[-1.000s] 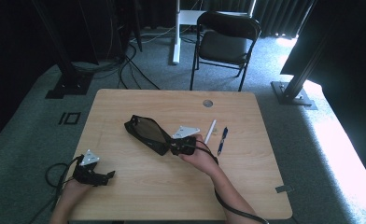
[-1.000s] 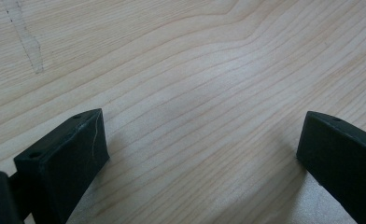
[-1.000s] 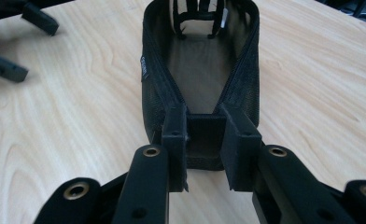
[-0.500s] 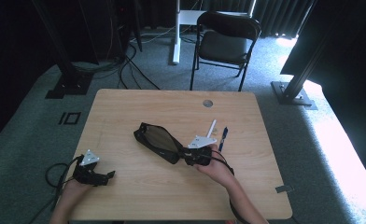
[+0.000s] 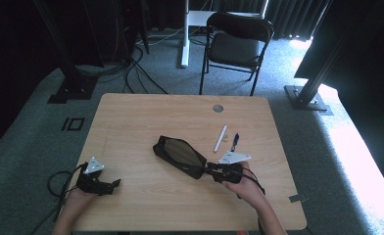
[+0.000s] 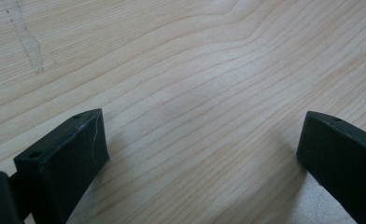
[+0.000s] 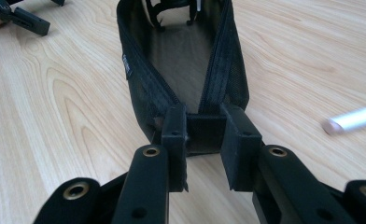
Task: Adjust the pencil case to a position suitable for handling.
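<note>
High view: right claw [image 5: 210, 171] grips the near end of a black mesh pouch [image 5: 179, 155] on the counter [image 5: 131, 117]; pouch runs away from the claw, up and to its left, mouth gaping. A white pen [image 5: 221, 138] and a dark pen [image 5: 235, 142] lie just beyond the claw, apart from the pouch. Left claw [image 5: 112, 184] rests on the counter well off to the side, nothing in it. Left gripper view: jaws wide apart, bare wood btwn them, no contact w/ anything. Right gripper view: jaws clamped on the pouch's end tab, zip edges splaying open straight ahead; white pen tip [image 7: 354, 119] off to the claw's right, left claw [image 7: 17, 16] far ahead-left. Step in hand looks like positioning/holding the pouch open, prob. for loading the pens. To do it well: keep the clamp on the tab not the mesh, keep the pouch flat so the mouth stays open, don't tug hard enough to fold it; bring the left claw in to pick a pen & feed it along the pouch's long axis.
</note>
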